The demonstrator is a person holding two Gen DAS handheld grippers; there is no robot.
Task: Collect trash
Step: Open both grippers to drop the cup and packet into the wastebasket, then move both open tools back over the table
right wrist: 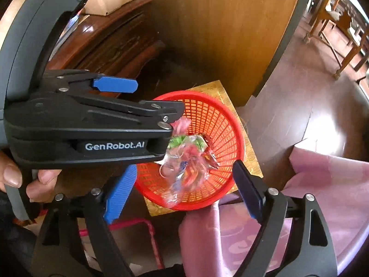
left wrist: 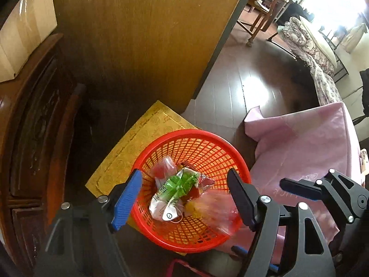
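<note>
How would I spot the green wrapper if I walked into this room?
Find the red basket sitting on the yellow patterned box on the floor beside the pink cloth. Inside the basket lies a crumpled wrapper, the only bright green thing among red and clear plastic scraps.

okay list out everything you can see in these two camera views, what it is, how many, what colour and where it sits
basket: one, red mesh, on the yellow mat
wrappers: several, green, white and red, inside the basket
clear wrapper: one, blurred, over the basket between both grippers
yellow mat: one, gold-patterned, on the floor under the basket
pink cloth: one, draped to the right of the basket
wooden panel: one, light brown, behind the basket
dark wooden furniture: one, reddish brown, at left
cardboard box: one, tan, on that furniture
chair: one, wooden, far right
left gripper: one, black with blue pads, open above the basket
right gripper: one, same make, open
</note>
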